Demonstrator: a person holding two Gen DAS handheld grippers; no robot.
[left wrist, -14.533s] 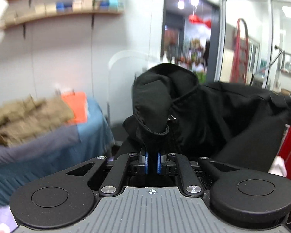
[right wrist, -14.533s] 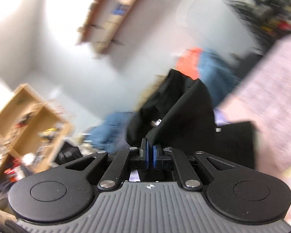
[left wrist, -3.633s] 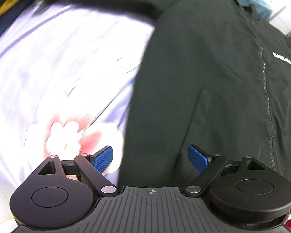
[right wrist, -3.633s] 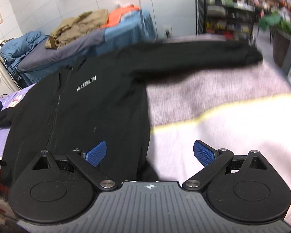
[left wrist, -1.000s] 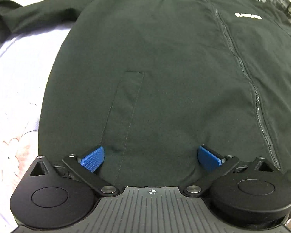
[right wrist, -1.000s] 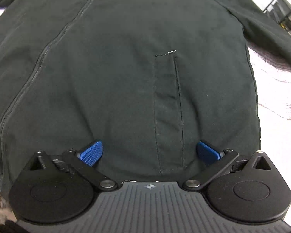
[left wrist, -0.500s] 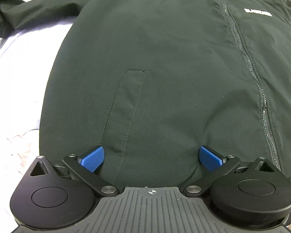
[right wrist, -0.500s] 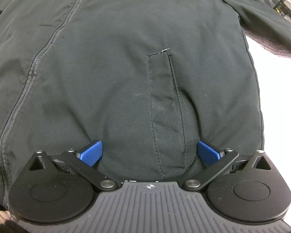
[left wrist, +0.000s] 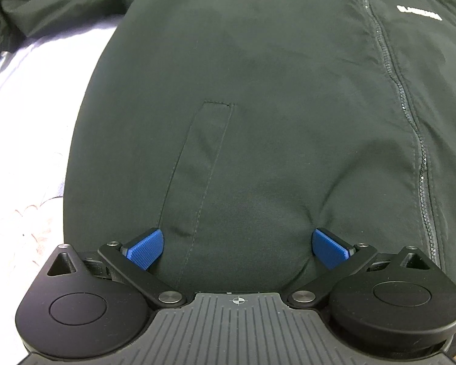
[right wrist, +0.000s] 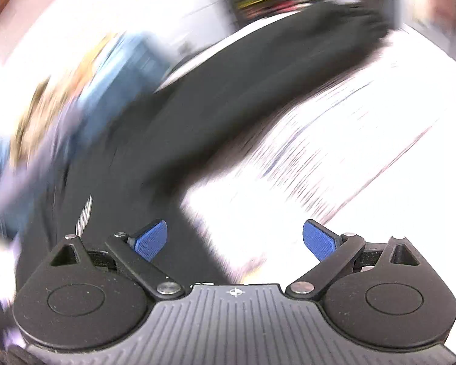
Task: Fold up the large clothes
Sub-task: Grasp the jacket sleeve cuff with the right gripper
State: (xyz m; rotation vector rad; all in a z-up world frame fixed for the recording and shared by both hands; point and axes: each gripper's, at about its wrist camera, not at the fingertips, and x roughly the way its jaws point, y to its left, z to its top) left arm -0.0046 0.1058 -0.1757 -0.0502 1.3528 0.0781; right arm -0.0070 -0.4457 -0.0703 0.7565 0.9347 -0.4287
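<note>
The jacket (left wrist: 273, 106) lies zipped and front-up, spread flat on a pale flowered bed sheet (left wrist: 30, 121), which reads as the layout for a first fold: body smoothed, sleeves out to the sides. The left gripper (left wrist: 237, 245) points down over the hem next to the pocket seam (left wrist: 197, 164), its blue pads (left wrist: 144, 246) wide apart with the cloth bulging between them but not pinched, probably pressing out slack there. The right gripper (right wrist: 234, 238) has nothing between its pads and its jaws are closing slightly; its view is badly blurred, showing the right sleeve (right wrist: 258, 70) stretched away across the sheet. The left sleeve (left wrist: 60, 9) bunches near the top left corner. Bare sheet lies open on both sides of the body, giving room to swing each sleeve inward; the zipper (left wrist: 410, 127) marks the middle line
</note>
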